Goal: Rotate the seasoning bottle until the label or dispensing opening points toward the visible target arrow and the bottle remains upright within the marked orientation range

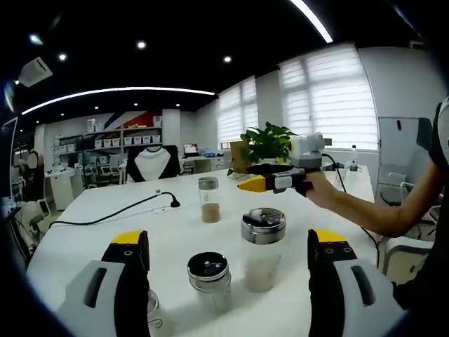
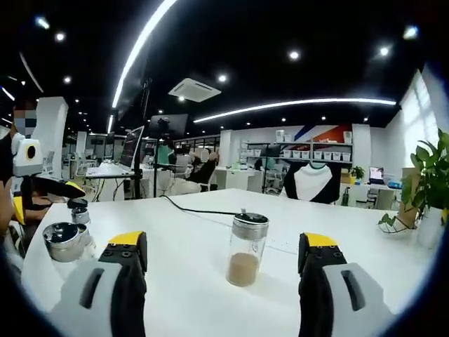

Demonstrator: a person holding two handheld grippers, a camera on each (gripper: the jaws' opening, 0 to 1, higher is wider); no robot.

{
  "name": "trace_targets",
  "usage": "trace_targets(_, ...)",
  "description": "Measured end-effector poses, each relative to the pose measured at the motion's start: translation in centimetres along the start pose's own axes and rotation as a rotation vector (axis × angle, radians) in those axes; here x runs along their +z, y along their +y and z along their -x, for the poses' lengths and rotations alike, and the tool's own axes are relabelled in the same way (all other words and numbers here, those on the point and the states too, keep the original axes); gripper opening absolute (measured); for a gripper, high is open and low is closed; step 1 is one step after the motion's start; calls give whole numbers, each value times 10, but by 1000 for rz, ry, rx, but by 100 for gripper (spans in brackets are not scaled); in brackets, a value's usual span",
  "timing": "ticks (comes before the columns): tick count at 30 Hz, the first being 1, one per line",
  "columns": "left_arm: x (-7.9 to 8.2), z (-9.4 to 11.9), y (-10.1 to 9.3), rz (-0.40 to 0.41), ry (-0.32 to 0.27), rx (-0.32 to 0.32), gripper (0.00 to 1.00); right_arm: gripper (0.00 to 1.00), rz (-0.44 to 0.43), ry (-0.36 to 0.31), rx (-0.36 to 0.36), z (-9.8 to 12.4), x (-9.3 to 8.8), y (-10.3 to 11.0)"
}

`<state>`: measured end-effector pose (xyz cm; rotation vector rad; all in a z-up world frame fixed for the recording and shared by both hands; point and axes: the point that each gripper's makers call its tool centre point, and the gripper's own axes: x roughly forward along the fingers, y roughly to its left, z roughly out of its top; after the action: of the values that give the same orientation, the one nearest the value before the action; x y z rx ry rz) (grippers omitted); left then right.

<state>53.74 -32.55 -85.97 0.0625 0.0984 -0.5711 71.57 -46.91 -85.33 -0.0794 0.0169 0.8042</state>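
- Left tongs [image 1: 228, 281] stand spread wide over the white surface [image 1: 91, 239], grasping nothing; their yellow-tipped jaws rise on either side of two jars.
- Between those jaws, a short jar with a dark lid [image 1: 209, 279] stands nearest, and a taller shaker with a chrome lid [image 1: 262, 250] stands just beside it, pale powder at its bottom.
- Farther back in the left gripper view, the seasoning bottle [image 1: 209, 200] stands upright with brown seasoning in its lower part, apart from the other two jars.
- Right tongs [image 2: 222, 284] are likewise released and empty, jaws wide, with the seasoning bottle upright between them but further along the surface, not touched.
- Seen in the left gripper view, the right tongs are held in a hand [image 1: 324, 188] above the surface, beyond the jars.
- A black cable [image 1: 119, 210] runs across the surface.
- A potted plant [image 1: 266, 144] stands at the far edge.
- Whether an arrow is marked on the surface is hard to tell; none is clear.
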Motion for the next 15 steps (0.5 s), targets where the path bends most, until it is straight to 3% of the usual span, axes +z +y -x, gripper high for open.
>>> trace_targets(15, -7, -7, 13, 5, 7, -4, 98, 83, -56, 27, -42, -47, -18, -23)
